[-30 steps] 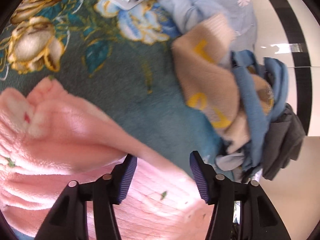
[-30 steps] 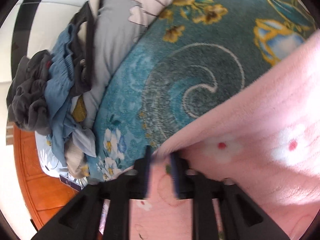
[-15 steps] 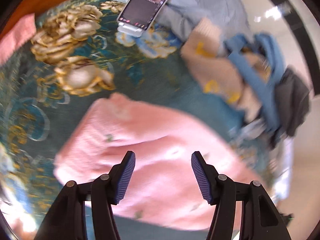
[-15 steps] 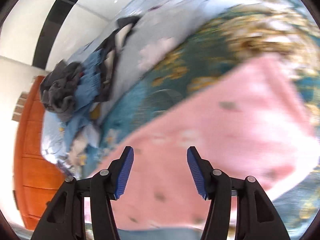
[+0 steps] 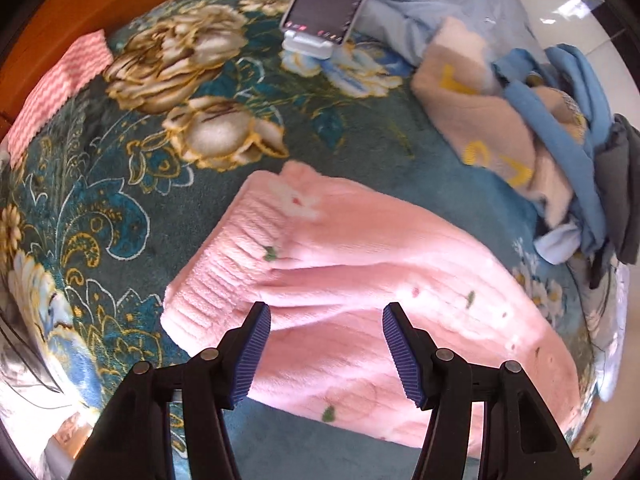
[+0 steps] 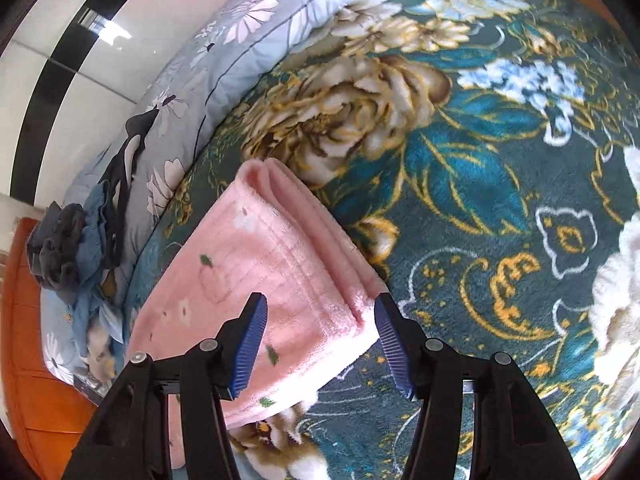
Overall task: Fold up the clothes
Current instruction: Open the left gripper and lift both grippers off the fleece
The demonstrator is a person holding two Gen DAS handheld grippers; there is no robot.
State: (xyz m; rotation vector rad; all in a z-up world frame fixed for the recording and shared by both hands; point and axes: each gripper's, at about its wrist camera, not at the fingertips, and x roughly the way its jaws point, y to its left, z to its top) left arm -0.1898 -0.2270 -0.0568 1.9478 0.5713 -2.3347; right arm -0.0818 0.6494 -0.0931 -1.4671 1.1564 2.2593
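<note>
A pink fleece garment (image 5: 352, 280) with small flower prints lies folded flat on the teal floral blanket (image 5: 120, 208). My left gripper (image 5: 326, 350) hovers above its near edge, open, with nothing between the blue pads. In the right wrist view the same pink garment (image 6: 264, 280) shows several stacked layers along its right edge. My right gripper (image 6: 318, 346) hangs open over that folded corner, clear of the fabric.
A pile of unfolded clothes (image 5: 532, 128), beige, blue and dark grey, sits at the bed's right side. A phone on a stand (image 5: 332, 0) leans at the back. A pink zigzag cloth (image 5: 60, 84) lies at the left. A grey floral quilt (image 6: 224, 52) borders the blanket.
Both grippers have let go of the pink garment and lifted away from it. The right gripper, shut on the fabric edge before, now stands open; the garment lies folded.
</note>
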